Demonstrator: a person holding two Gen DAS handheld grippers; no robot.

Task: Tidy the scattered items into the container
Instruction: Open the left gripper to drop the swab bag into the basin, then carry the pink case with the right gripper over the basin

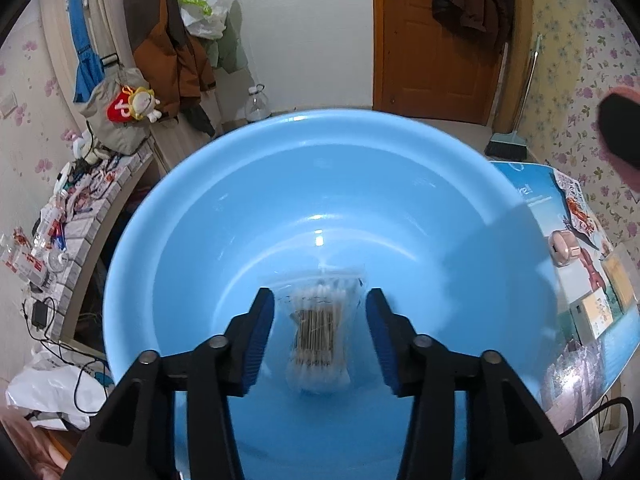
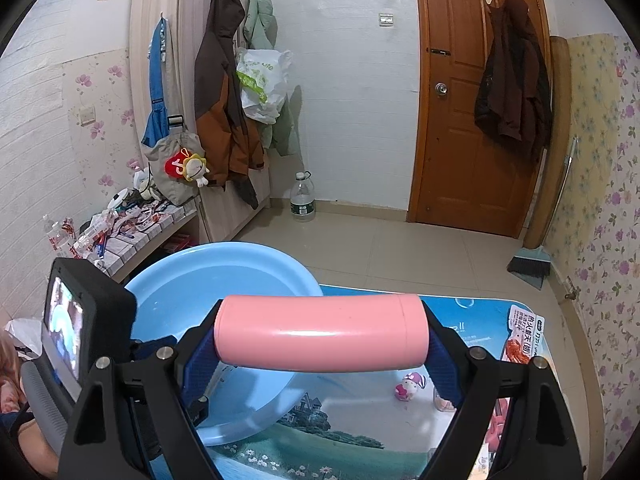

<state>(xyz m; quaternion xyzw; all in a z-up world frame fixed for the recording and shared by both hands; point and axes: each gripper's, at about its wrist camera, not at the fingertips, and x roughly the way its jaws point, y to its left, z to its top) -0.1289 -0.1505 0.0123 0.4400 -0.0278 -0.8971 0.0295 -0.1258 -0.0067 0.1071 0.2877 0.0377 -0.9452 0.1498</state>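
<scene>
A large light-blue basin (image 1: 240, 200) fills the left wrist view. A clear packet of cotton swabs (image 1: 318, 332), blurred, is in the basin between the jaws of my left gripper (image 1: 320, 296). The jaws are open and the blue pads stand clear of the packet on both sides. In the right wrist view my right gripper (image 2: 320, 320) is shut on a pink cylindrical bottle (image 2: 320, 332), held crosswise by its two ends above the table, just right of the basin (image 2: 224, 264). The left gripper's camera body (image 2: 80, 320) shows at the left.
On the printed table mat (image 2: 360, 420) lie a small Hello Kitty figure (image 2: 410, 386), a snack packet (image 2: 524, 332), a small jar (image 2: 442, 400) and a pink case (image 1: 564, 248). A cluttered shelf (image 2: 132, 224) stands left of the basin. A broom (image 2: 528, 264) leans at the right wall.
</scene>
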